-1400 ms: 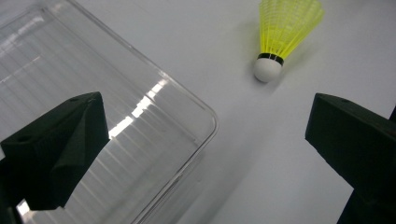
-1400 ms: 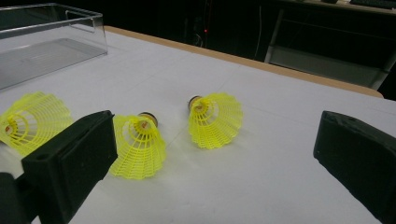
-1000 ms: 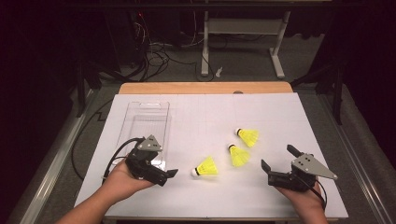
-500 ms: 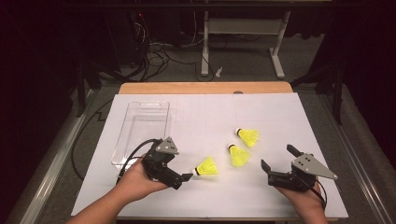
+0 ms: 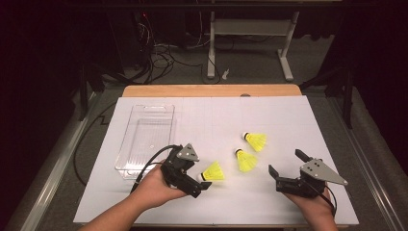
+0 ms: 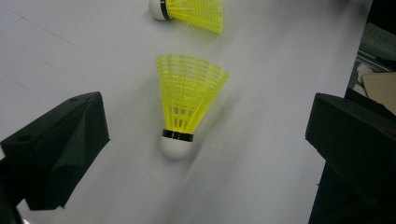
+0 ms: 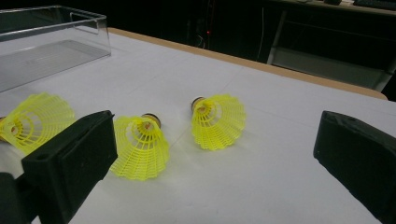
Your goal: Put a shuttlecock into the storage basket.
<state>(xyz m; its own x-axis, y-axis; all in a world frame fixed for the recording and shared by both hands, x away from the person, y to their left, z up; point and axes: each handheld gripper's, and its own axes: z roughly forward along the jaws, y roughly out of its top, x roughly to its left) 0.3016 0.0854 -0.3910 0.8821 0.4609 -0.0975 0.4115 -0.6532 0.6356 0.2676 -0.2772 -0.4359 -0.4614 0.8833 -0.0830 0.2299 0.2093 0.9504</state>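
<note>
My left tongs (image 5: 204, 182) stand wide open and empty around the nearest shuttlecock (image 6: 187, 103), which lies on the counter (image 5: 288, 120) to the right of the clear tray (image 5: 146, 137). I should centre on its cork and close gently, sparing the skirt. My right tongs (image 5: 284, 168) wait open, empty.

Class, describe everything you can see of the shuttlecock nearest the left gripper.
The nearest shuttlecock has a yellow mesh skirt that looks like plastic, a black band and a rounded white cap. It lies on its side on the white table cover, cap towards the left gripper, between its open jaws, which do not touch it. Nothing else touches it.
</note>
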